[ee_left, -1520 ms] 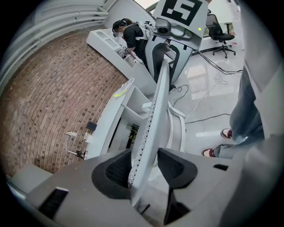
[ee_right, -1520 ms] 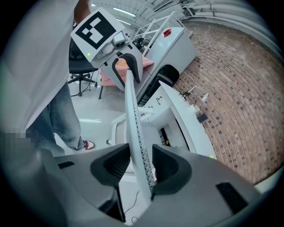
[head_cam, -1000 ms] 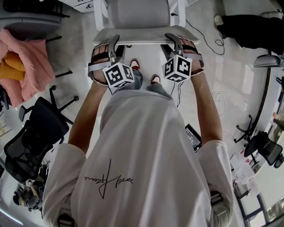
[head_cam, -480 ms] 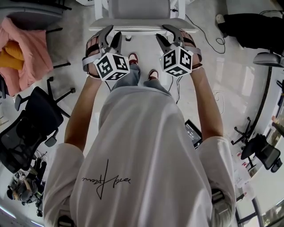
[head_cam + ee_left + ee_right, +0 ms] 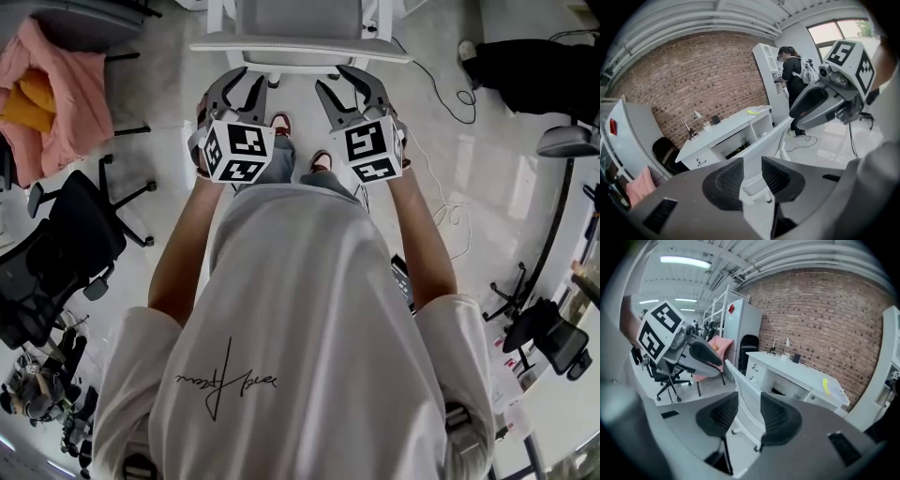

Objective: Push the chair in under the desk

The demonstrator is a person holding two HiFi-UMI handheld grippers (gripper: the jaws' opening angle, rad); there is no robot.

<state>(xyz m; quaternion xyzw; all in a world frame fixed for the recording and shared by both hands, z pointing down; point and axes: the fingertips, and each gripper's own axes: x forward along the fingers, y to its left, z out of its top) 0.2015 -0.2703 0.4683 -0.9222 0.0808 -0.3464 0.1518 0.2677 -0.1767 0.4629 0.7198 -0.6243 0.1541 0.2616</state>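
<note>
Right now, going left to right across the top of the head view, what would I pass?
Pink cloth → left tool → right tool → person in black. The white chair spans both tools, so it has no clear place in the order.

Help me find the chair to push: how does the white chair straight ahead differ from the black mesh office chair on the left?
The white chair is pale; the black mesh office chair is dark. The white chair stands squarely before the person, back toward them; the black one sits aside, turned askew. Both are unoccupied.
</note>
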